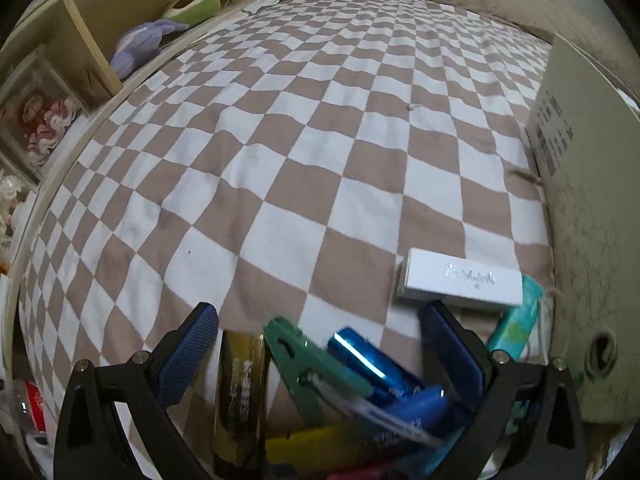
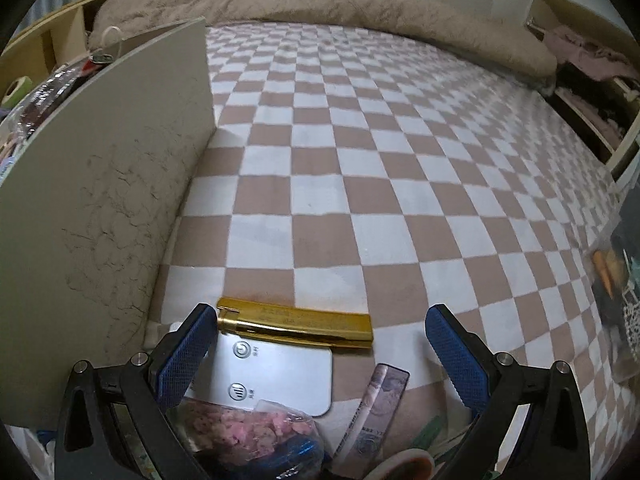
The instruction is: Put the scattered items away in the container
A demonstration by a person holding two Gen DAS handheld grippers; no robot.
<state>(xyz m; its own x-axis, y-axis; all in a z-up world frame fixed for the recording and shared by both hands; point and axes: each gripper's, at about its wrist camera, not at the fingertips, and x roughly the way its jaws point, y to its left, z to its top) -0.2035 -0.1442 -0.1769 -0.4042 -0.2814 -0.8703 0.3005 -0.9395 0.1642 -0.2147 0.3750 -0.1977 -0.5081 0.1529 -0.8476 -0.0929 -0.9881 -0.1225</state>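
1. The left hand-held gripper hangs low over a bed covered in a brown-and-white checked sheet, its blue pads spread wide and holding nothing.
2. Between its fingers lie a glossy gold box, a green plastic clip, a shiny blue tube and a yellow clip, blurred, perhaps overlapping.
3. Just beyond its right finger lies a white rectangular box, with a teal packet beside it, near the tall beige container wall.
4. The right hand-held gripper is likewise spread and empty.
5. Between its fingers lie the gold box, a white flat device and a clear bag of pink pieces; the container stands to its left.
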